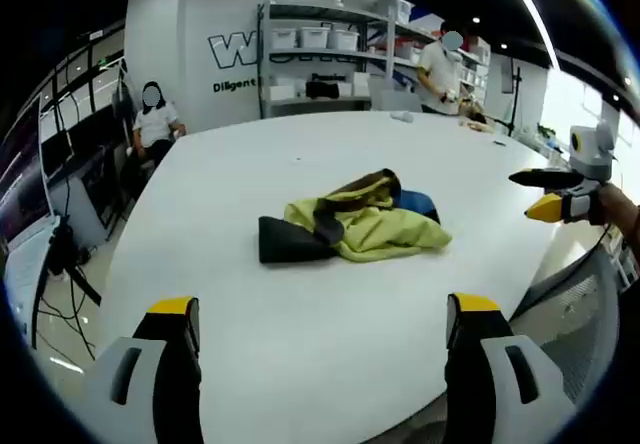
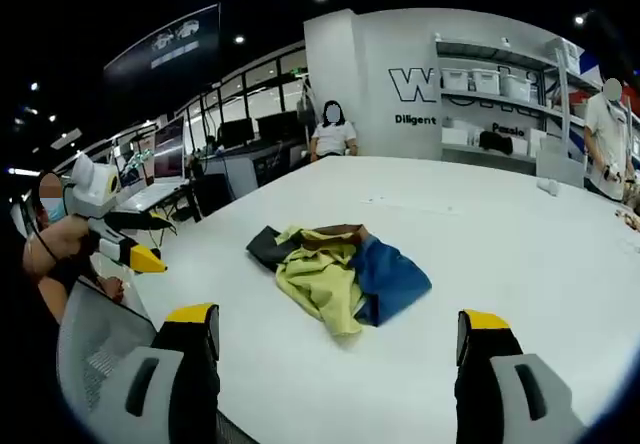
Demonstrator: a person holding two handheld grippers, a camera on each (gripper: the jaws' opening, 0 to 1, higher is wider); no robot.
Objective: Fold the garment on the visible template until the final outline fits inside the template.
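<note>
My left gripper [image 1: 325, 329] has its fingers [image 1: 178, 349] wide apart, and they hold nothing. They hang over the near edge of the big white bench [image 1: 300, 364]. My right gripper [image 2: 340, 339] has its fingers [image 2: 196, 349] wide apart too, with nothing between them. The garment [image 1: 350, 222] lies in a messy heap near the middle of the bench, well away from both grippers. It is not folded. In the left gripper view I see it as mostly yellow-green, with a dark part on its left side and a bit of blue at the back. In the right gripper view the garment [image 2: 335, 269] shows a big blue part on its right, yellow in the middle and a dark part on its left. I cannot make out a template under it. In the left gripper view my right gripper [image 1: 555, 196] comes in from the right, beside the bench edge. In the right gripper view my left gripper [image 2: 130, 244] comes in from the left. A person [image 1: 155, 119] sits past the far end of the bench, and shelves [image 1: 320, 59] with boxes stand by the wall
</note>
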